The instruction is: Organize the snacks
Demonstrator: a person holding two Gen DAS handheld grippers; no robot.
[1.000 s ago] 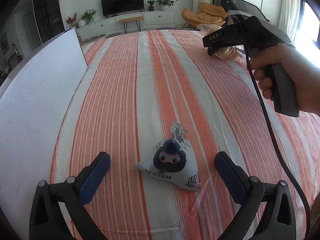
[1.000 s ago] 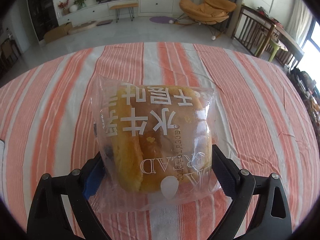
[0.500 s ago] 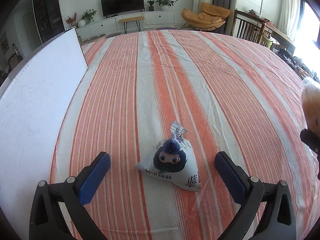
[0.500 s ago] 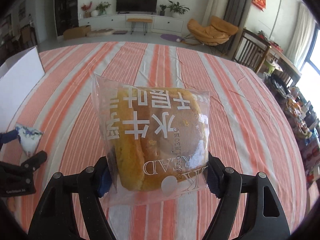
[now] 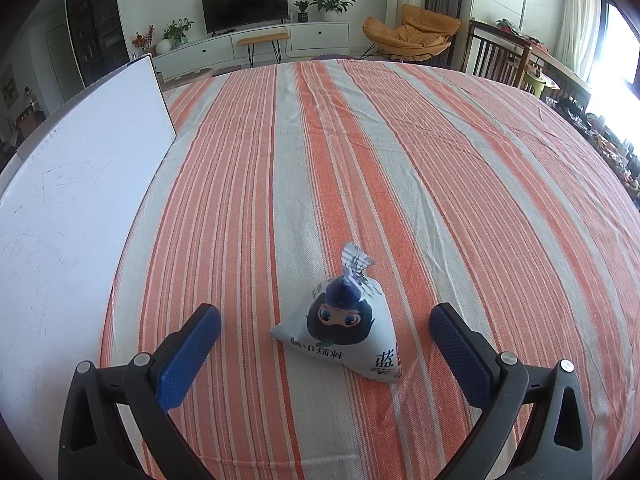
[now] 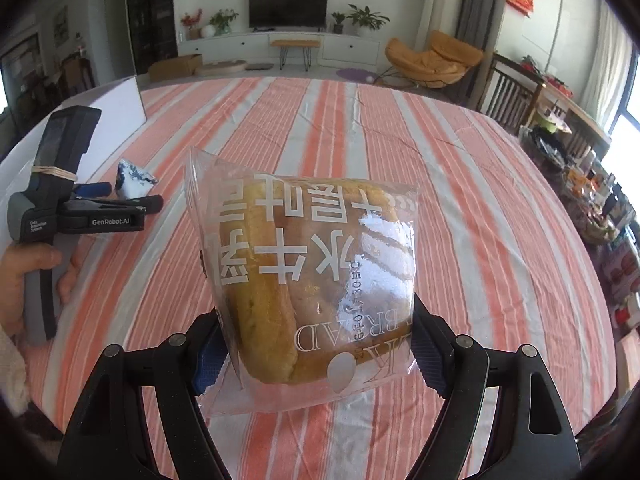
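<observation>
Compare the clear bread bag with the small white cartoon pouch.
The clear plastic bread bag is gripped off the cloth between the right gripper's jaws; the small white cartoon pouch sits on the striped tablecloth, untouched between the left gripper's open jaws. The bag is see-through, the pouch opaque. Both are sealed snacks.

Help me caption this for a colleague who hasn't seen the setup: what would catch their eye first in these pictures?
First, the bagged bread, clamped in the right gripper and filling the middle of its view above the orange-striped tablecloth. Next, the small cartoon-face snack pouch, sitting on the cloth between the open fingers of the left gripper, untouched. A white board lies along the table's left side.
</observation>
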